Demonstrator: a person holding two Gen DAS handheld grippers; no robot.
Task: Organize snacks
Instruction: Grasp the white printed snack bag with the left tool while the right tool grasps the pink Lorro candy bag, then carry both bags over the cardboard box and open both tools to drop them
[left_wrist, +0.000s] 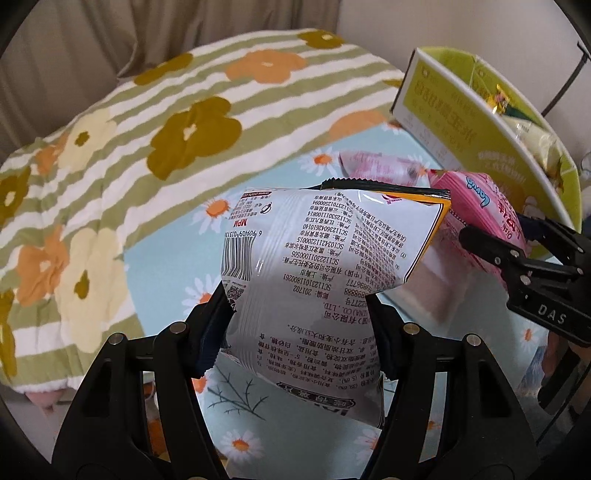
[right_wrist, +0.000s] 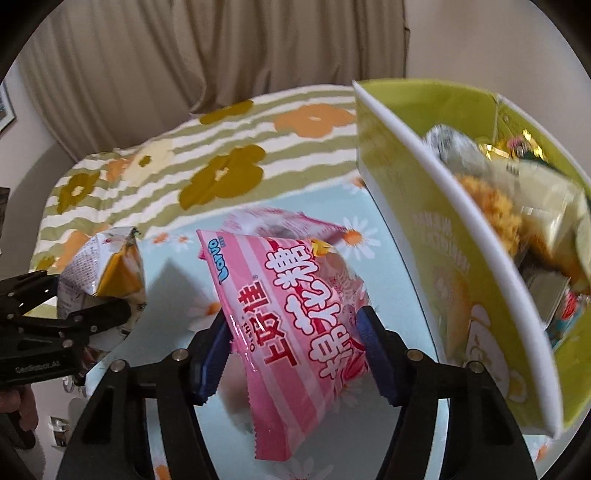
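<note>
Left wrist view. Item: white snack bag (left_wrist: 314, 273), back panel and barcode facing the camera, clamped in my left gripper (left_wrist: 301, 325) by its lower part, lifted clear of the daisy-print bed sheet (left_wrist: 177, 280). Long axis runs from the bottom of the frame up and away from the camera; the black-and-yellow sealed end (left_wrist: 388, 190) points toward the green box (left_wrist: 461, 122). My right gripper (left_wrist: 491, 251) appears at the right edge, closed on the pink candy bag (left_wrist: 480, 206). Risk, as I judge it: the two bags sit almost touching, so moving both toward the box at once could knock one loose.

Right wrist view. Item: the pink candy bag (right_wrist: 295, 317), pinched between the blue pads (right_wrist: 376, 350) of my right gripper (right_wrist: 295, 343), tilted, held above the sheet; long axis diagonal, upper left to lower right. Another pink packet (right_wrist: 280, 225) lies behind it. The box stands to the right with snacks already inside. Risk: the film is slick and puffy; it may slip or snag the white rim (right_wrist: 461, 221) on entry.
</note>
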